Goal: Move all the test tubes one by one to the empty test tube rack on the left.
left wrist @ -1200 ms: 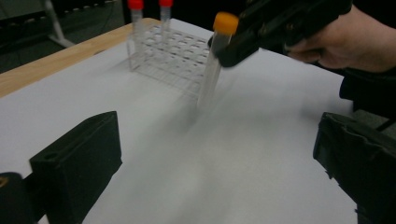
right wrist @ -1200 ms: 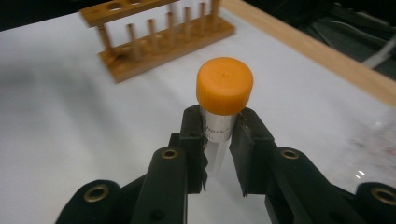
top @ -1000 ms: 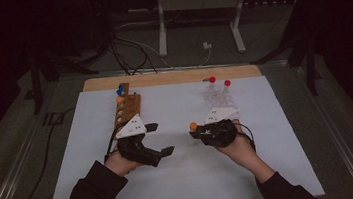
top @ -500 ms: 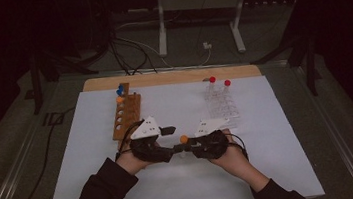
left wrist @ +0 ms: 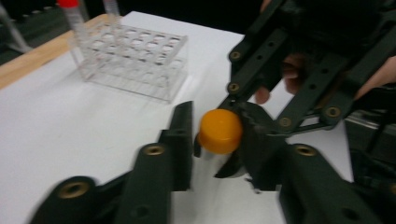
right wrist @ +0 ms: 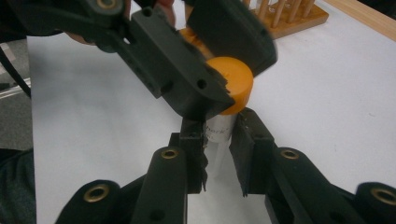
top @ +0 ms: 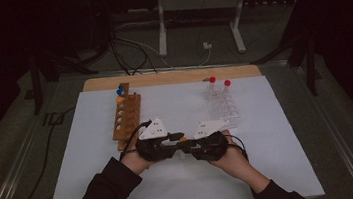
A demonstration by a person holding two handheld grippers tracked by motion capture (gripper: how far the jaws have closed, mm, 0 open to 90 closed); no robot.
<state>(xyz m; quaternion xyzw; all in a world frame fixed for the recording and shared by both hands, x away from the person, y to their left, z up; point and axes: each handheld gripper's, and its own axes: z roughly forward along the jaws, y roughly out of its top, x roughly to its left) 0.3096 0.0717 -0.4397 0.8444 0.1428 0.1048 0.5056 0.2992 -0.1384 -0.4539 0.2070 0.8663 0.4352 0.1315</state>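
left tool (left wrist: 212,135) gripping orange cap (left wrist: 220,131), right tool (right wrist: 217,140) clamping tube (right wrist: 217,137)

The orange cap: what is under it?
Under the orange cap a clear tube shows, held in the right claw. The tube's lower end is hidden behind that claw.

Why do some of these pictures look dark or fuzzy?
High view: the room is dark and the white table sheet is the bright part. Left gripper view: the clear plastic tube rack is soft, the black fingers smeared. Right gripper view: the orange round cap looks fairly sharp.
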